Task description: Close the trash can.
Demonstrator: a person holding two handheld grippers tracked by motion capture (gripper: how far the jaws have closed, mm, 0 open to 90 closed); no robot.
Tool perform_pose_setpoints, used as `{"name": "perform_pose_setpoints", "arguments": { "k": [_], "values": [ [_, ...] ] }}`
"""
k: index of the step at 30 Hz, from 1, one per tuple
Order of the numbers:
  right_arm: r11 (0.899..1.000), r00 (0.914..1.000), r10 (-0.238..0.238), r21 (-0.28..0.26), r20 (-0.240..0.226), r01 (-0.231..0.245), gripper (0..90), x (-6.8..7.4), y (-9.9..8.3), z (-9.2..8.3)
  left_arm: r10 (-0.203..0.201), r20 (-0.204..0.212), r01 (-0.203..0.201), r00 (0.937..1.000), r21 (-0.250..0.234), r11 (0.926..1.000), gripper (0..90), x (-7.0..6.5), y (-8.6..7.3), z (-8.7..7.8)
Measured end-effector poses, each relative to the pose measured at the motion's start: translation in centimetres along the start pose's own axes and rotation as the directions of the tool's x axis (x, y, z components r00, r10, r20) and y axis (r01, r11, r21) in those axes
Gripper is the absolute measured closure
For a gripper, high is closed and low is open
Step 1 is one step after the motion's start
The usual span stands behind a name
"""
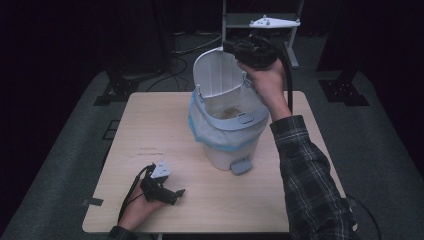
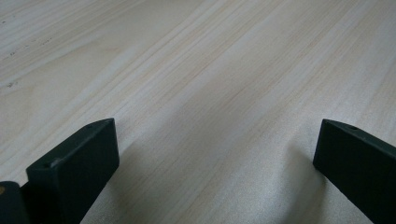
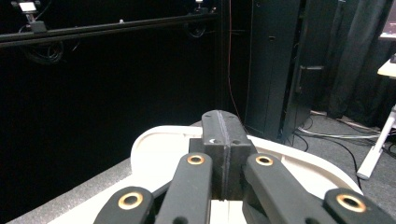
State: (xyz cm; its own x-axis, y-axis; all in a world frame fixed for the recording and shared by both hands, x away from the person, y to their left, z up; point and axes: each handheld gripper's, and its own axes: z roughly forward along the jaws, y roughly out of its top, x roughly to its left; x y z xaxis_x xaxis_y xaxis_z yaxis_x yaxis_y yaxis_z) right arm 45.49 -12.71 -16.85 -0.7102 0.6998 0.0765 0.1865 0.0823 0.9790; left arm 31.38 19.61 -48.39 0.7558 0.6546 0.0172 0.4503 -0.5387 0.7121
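A white pedal bin with a blue-edged bag liner stands on the far middle of the wooden table. Its lid is raised upright. My right gripper is at the lid's top rim. In the right gripper view the lid curves just under this gripper, whose jaws are pressed together and shut. My left gripper lies in the hand near the front left edge. Its jaws stand wide open over bare table.
The bin's grey pedal faces the front edge. A plaid sleeve reaches across the table's right side. Behind the table stand a metal frame and floor cables. Dark curtains and a cabinet lie beyond.
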Motion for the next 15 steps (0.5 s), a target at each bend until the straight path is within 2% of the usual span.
{"name": "perform_pose_setpoints", "arguments": {
  "k": [15],
  "values": [
    [1.0,0.9996,0.01,0.017,0.025,-0.01,90.0,-0.9,0.5,2.2,0.002,0.002,-0.002,1.0,0.0,1.0,0.0,0.0,0.0,0.0]
  ]
}}
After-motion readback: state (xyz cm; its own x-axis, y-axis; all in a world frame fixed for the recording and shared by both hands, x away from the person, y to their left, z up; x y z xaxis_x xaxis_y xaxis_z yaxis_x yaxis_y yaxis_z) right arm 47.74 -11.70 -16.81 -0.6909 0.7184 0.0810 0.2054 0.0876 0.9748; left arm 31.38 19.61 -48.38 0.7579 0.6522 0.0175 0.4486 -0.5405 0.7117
